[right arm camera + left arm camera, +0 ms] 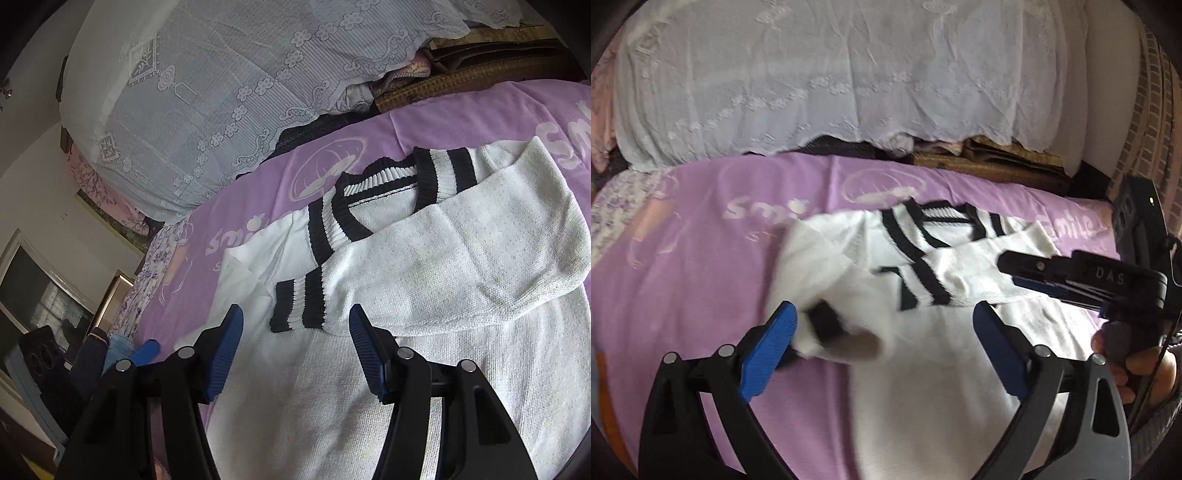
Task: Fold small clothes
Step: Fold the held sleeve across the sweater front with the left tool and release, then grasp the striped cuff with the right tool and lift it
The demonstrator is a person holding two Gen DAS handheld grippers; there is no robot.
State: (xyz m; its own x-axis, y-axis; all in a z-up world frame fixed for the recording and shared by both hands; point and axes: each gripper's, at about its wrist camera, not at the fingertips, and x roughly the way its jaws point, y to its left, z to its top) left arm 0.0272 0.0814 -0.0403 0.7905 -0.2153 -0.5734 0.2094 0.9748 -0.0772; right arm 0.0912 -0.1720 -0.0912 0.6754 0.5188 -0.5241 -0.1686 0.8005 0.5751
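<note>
A white knit sweater (942,350) with black-striped collar and cuffs lies flat on a purple sheet (683,258). In the right wrist view, one sleeve (443,258) is folded across the sweater (443,387), and its striped cuff (299,306) rests on the chest. The other sleeve (831,288) is blurred, its black cuff (827,321) close to my left gripper's left pad. My left gripper (882,310) is open wide above it, gripping nothing. Just above the sweater's body hangs my right gripper (295,314), open, its pads either side of the folded cuff and touching nothing.
A white lace cover (812,74) drapes a pile behind the sheet. A woven mat (997,162) lies at the back right, with a brick wall (1148,129) beyond it. A person's hand (1126,362) holds the right gripper's handle. Furniture and a window (37,288) stand left.
</note>
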